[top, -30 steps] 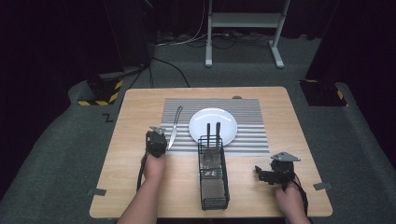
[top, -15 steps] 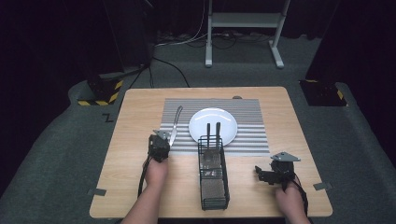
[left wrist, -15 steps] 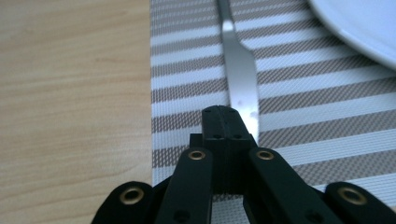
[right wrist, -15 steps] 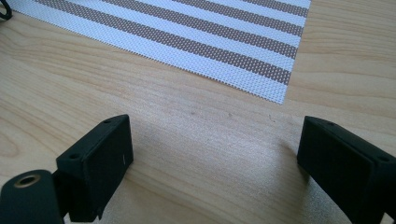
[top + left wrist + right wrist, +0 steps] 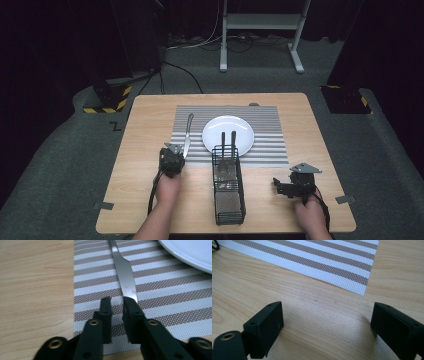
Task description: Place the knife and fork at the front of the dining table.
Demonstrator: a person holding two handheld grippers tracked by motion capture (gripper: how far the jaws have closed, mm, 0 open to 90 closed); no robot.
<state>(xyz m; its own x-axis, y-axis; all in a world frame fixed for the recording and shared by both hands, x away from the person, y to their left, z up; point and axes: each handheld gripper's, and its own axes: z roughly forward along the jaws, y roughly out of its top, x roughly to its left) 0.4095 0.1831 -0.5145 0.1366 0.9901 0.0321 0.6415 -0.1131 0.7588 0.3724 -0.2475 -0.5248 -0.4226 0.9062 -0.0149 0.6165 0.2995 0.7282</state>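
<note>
In the left gripper view, the left gripper (image 5: 117, 305) had just been opening its black fingers (image 5: 105, 308), and a narrow gap stood between them. The knife (image 5: 124, 272) lay on the striped placemat (image 5: 170, 292), its near end at the right finger's tip. The white plate (image 5: 192, 251) was at the top right. The wooden bench (image 5: 35, 290) was on the left.
</note>
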